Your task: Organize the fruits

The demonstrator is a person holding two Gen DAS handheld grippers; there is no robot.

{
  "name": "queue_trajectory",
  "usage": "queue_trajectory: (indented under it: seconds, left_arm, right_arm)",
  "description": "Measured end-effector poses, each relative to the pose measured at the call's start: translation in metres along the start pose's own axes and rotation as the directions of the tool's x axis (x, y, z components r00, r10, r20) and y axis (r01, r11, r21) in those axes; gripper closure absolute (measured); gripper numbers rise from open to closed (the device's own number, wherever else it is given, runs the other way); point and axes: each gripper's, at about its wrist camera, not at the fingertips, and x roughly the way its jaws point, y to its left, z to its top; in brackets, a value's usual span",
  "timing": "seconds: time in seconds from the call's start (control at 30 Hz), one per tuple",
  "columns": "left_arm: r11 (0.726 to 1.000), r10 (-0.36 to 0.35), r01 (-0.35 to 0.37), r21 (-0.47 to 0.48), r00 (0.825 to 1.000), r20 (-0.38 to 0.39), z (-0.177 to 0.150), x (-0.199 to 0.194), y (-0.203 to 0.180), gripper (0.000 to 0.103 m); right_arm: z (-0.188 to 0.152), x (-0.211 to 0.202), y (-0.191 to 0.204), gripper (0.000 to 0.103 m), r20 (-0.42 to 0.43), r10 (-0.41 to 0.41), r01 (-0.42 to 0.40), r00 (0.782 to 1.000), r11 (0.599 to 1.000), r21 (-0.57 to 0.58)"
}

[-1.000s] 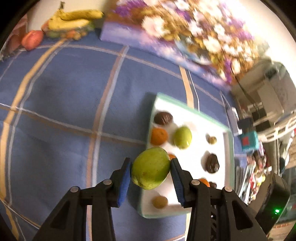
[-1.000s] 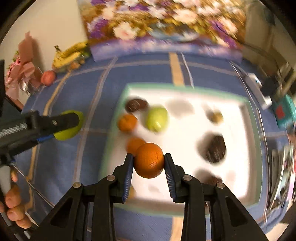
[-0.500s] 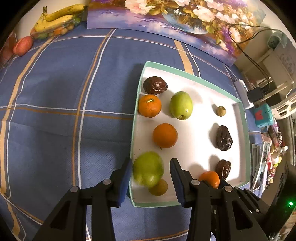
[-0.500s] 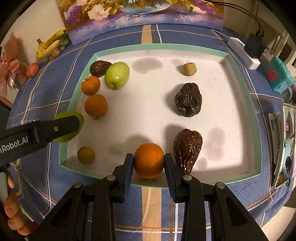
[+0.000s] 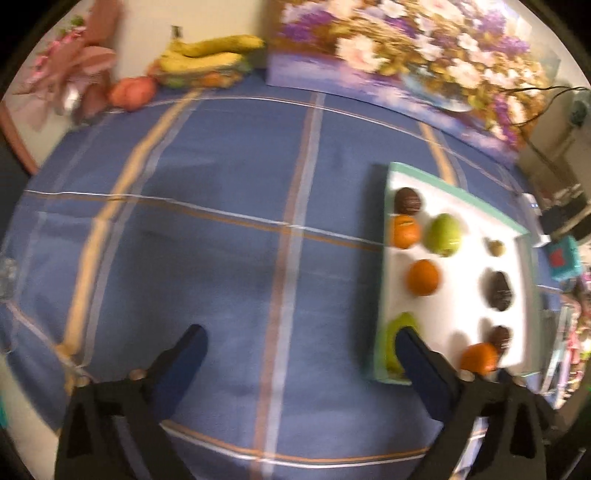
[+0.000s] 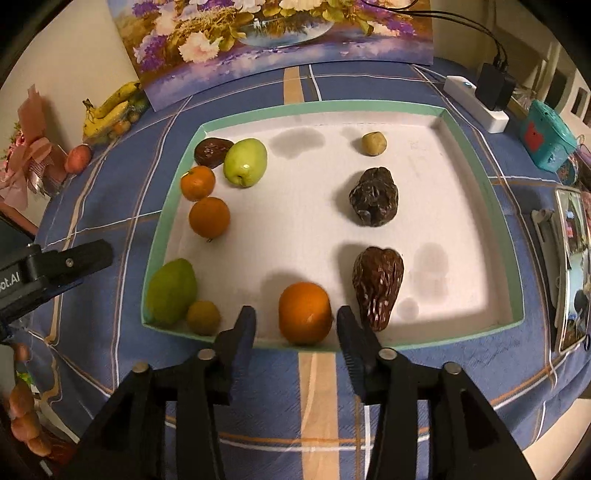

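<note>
Fruit sits in my white tray (image 6: 476,177) with the green rim, on the bench under a blue striped cloth (image 5: 221,258). My right tongs (image 6: 295,325) are opening, and an orange (image 6: 304,313) rests on the tray floor between the two pads, by the near wall. The pads do not press on it. A wrinkly brown date (image 6: 377,286) lies just to its right. Another dark date (image 6: 375,201) lies farther back, with a small tan ball (image 6: 374,143) behind that.

My left tongs (image 5: 299,349) are opening wide with nothing between them, only blue cloth below. Their right finger (image 5: 417,360) hangs in front of the green mango (image 6: 170,291), which lies in the tray's near left corner. A little brown fruit (image 6: 203,316) touches the mango. Two more oranges (image 6: 209,216) sit along the left wall, then a green apple (image 6: 245,162) and a dark fruit (image 6: 212,150) at the back corner.

Bananas (image 5: 210,53) lie far off by the wall, next to a flower painting (image 6: 280,33).
</note>
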Motion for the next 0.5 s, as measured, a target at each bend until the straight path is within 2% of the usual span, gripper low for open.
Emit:
queue_trajectory:
  seconds: [0.07,0.13,0.2,0.5]
  left_arm:
    - [0.999,0.036,-0.036,0.009,0.999,0.018,-0.006,-0.003,0.009,0.000]
    - [0.998,0.061,-0.061,0.023,0.998,0.027,-0.011,-0.007,0.014,0.000]
    - [0.996,0.080,-0.081,0.039,0.996,0.034,-0.014,-0.010,0.017,0.000]
    - [0.992,0.091,-0.096,0.087,0.994,0.063,-0.022,-0.026,0.020,0.000]
  right_arm:
    - [-0.005,-0.004,0.005,0.041,0.010,0.004,-0.004,1.000,1.000,0.000]
    - [-0.011,-0.009,0.010,0.025,0.021,0.000,0.000,1.000,1.000,-0.005]
    - [-0.014,-0.010,0.013,0.019,0.029,0.007,-0.006,1.000,1.000,-0.007]
    - [-0.018,-0.018,0.036,0.018,0.086,-0.002,0.007,0.996,0.999,-0.051]
